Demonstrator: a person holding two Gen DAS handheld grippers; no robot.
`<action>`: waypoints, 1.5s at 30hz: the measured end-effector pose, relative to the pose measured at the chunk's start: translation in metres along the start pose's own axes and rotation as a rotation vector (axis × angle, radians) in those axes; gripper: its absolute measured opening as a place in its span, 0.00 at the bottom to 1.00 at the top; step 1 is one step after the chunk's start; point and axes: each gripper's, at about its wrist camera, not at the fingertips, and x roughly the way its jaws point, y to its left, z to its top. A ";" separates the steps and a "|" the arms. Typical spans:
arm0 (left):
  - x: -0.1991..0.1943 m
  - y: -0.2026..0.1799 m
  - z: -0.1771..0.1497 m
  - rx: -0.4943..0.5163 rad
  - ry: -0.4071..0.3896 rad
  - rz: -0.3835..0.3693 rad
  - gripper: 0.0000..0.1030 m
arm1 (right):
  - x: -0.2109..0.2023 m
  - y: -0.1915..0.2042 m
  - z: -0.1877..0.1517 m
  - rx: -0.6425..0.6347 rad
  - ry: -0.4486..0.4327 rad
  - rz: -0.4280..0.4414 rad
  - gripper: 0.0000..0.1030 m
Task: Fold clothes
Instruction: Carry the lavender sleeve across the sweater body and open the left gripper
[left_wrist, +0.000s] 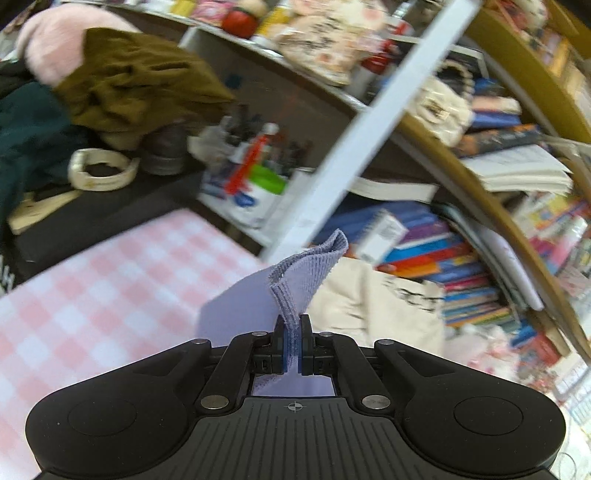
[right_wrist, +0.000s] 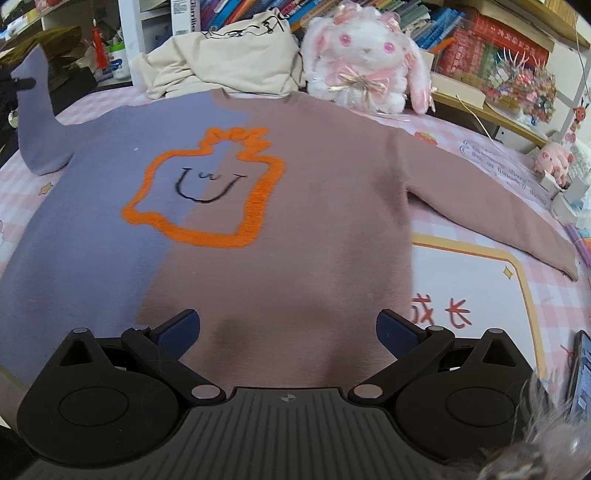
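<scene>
A two-tone sweater (right_wrist: 295, 229), lilac on the left and dusty pink on the right, lies flat on the bed with an orange outline and a smiling face on its chest. Its pink sleeve (right_wrist: 498, 218) stretches out to the right. Its lilac sleeve (right_wrist: 35, 110) is lifted up at the far left. My left gripper (left_wrist: 293, 332) is shut on that sleeve's ribbed lilac cuff (left_wrist: 306, 273) and holds it above the bed. My right gripper (right_wrist: 288, 328) is open and empty, low over the sweater's hem.
A pink checked bedsheet (right_wrist: 480, 302) covers the bed. A cream garment (right_wrist: 221, 62) and a white plush rabbit (right_wrist: 365, 55) sit behind the sweater. Packed bookshelves (left_wrist: 480, 221) stand beyond. A phone (right_wrist: 583, 373) lies at the right edge. Piled clothes (left_wrist: 122, 81) are on the left.
</scene>
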 end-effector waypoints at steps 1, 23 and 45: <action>0.001 -0.009 -0.003 0.007 0.004 -0.010 0.03 | 0.000 -0.004 0.000 -0.001 -0.001 0.005 1.00; 0.027 -0.153 -0.065 0.153 0.095 -0.048 0.03 | -0.007 -0.064 -0.010 -0.075 -0.049 0.132 1.00; 0.056 -0.230 -0.119 0.224 0.168 -0.039 0.03 | -0.008 -0.106 -0.016 -0.117 -0.057 0.209 1.00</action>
